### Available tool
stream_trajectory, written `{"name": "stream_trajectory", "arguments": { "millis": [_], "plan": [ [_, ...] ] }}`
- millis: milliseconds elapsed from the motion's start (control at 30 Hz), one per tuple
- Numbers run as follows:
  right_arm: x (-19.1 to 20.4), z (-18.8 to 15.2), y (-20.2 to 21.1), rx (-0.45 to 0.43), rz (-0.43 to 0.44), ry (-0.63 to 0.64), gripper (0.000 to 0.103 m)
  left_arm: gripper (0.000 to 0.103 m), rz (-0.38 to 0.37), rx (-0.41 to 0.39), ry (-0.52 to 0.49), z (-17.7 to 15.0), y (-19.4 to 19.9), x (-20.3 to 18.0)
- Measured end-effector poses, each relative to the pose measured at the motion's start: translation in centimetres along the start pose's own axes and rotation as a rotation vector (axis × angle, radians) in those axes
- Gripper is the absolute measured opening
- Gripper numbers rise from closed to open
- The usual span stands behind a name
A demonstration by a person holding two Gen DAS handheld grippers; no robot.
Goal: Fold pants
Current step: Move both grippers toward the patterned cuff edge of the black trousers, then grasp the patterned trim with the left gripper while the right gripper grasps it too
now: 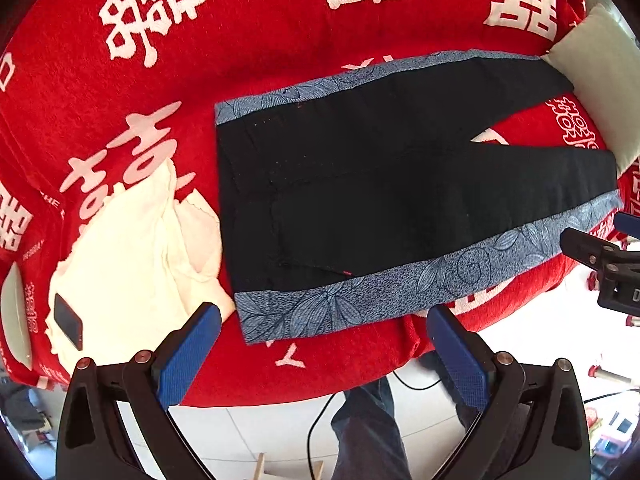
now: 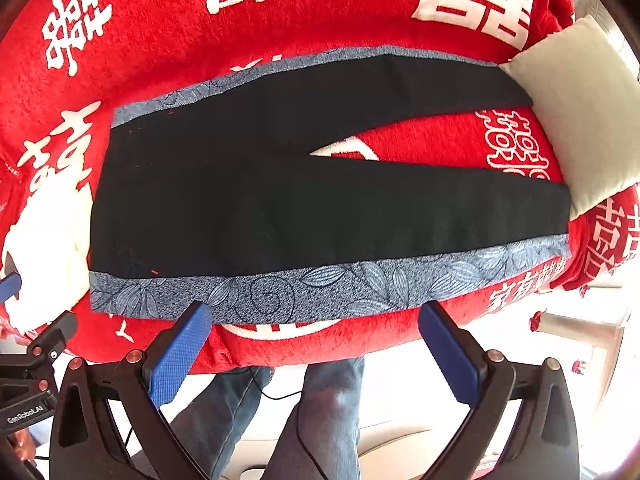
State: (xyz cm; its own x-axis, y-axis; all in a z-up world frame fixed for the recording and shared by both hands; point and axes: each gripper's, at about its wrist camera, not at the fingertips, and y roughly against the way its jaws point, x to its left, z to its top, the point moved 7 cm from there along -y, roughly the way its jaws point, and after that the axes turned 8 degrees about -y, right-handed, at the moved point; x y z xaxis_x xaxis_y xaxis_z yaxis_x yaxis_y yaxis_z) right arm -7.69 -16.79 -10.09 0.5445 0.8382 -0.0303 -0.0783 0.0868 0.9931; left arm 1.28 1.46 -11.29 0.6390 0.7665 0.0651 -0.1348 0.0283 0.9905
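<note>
Black pants (image 1: pixel 360 188) with blue leaf-patterned side stripes lie flat on a red blanket (image 1: pixel 260 40), waistband to the left, the two legs spread apart to the right. They also show in the right wrist view (image 2: pixel 280 208). My left gripper (image 1: pixel 324 320) is open and empty, hovering above the near stripe by the waistband corner. My right gripper (image 2: pixel 314 316) is open and empty, above the near stripe (image 2: pixel 320 284) mid-leg. Each gripper appears at the edge of the other's view.
A cream garment (image 1: pixel 136 256) with a dark phone (image 1: pixel 68 322) on it lies left of the waistband. A pale cushion (image 2: pixel 580 120) sits at the leg ends. The blanket's near edge drops to a tiled floor (image 1: pixel 260 428) with a cable and the person's legs (image 2: pixel 320 408).
</note>
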Motion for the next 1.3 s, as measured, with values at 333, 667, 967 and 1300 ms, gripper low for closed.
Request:
{"name": "stream_trajectory", "arguments": {
  "millis": [333,667,967,1300],
  "plan": [
    [-3.4,-0.5,-3.8,0.076,0.441,-0.201,0.102,0.103,-0.155,-0.046,0.365,-2.2,-5.6,0.0],
    [-3.1,-7.2,-14.3,0.266,0.811,-0.311,0.066,0.097,-0.276,-0.061,0.565,-6.3,-12.9,-1.0],
    [-3.5,-7.0,-16.3,0.164,1.044,-0.452,0.066,0.098,-0.349,-0.061,0.546,-6.7,-15.0,-2.1],
    [-2.3,-2.7,-16.9,0.183,1.138,-0.573,0.008,0.098,-0.429,-0.061,0.617,-6.2,-15.5,-2.7]
  ]
}}
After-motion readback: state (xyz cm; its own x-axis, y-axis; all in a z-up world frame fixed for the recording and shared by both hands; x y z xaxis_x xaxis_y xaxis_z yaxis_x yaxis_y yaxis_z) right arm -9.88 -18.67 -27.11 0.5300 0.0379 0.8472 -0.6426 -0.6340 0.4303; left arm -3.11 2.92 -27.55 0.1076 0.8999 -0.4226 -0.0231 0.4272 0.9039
